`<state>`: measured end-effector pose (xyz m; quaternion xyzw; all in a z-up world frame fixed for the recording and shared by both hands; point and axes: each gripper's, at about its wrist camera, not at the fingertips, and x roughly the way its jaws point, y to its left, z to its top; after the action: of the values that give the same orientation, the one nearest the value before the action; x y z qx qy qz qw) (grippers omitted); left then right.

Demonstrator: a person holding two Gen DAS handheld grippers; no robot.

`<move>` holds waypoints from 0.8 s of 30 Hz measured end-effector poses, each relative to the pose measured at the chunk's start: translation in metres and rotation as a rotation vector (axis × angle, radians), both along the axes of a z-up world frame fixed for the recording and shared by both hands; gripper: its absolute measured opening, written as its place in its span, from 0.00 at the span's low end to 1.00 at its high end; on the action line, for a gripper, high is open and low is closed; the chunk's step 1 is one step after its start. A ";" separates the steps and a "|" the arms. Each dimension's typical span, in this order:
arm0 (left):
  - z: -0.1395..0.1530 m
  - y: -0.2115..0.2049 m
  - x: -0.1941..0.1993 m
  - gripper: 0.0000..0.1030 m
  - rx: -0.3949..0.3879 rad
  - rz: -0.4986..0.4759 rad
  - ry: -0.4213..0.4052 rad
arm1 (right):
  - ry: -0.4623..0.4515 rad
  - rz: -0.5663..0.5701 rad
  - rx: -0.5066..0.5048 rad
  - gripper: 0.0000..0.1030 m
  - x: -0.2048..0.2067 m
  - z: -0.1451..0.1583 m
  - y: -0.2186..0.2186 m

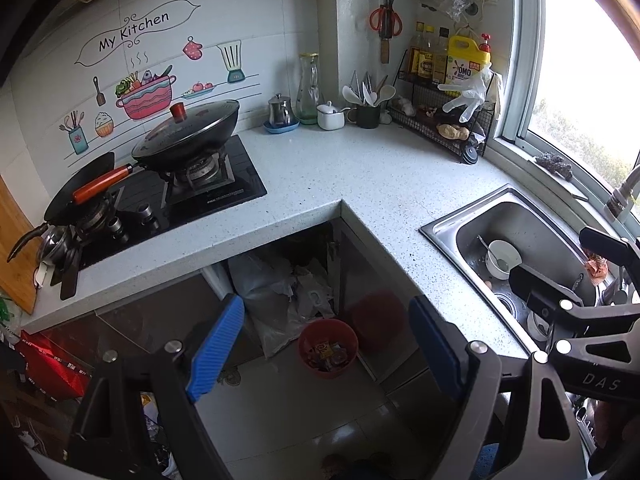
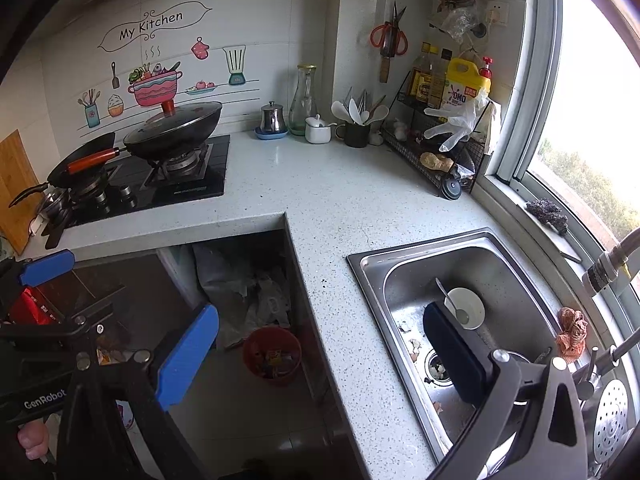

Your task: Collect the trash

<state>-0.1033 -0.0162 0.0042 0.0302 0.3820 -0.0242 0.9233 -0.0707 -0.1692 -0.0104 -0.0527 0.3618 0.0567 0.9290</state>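
A red trash bin [image 1: 328,348] holding wrappers stands on the floor under the counter's inner corner; the right wrist view shows the bin [image 2: 272,354] too. My left gripper [image 1: 326,350] hangs open and empty above the floor, framing the bin between its blue fingers [image 1: 216,348]. Over the steel sink [image 2: 372,264] my right gripper [image 2: 320,356] is open and empty, one finger above the basin, the other off the counter's edge. Eggshell bits [image 2: 414,346] lie on the sink floor near the drain [image 2: 438,366].
A white bowl with a spoon [image 2: 466,308] sits in the sink, and a crumpled orange rag [image 2: 572,332] lies on its far rim. A plastic bag [image 1: 272,300] fills the open cabinet behind the bin. On the stove [image 1: 224,184] stands a lidded wok [image 1: 188,132], with a wire rack [image 1: 448,120] by the window.
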 end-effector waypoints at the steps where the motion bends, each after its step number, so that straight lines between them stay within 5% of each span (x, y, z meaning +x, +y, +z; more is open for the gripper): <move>1: 0.000 0.001 0.000 0.80 -0.001 0.000 0.001 | 0.001 0.005 0.000 0.99 0.000 0.000 -0.001; 24: -0.004 0.008 -0.008 0.80 -0.020 0.014 0.015 | 0.007 0.061 -0.022 0.99 -0.004 0.000 0.001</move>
<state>-0.1108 -0.0080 0.0003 0.0180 0.3888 -0.0216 0.9209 -0.0751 -0.1679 -0.0109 -0.0738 0.3641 0.0810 0.9249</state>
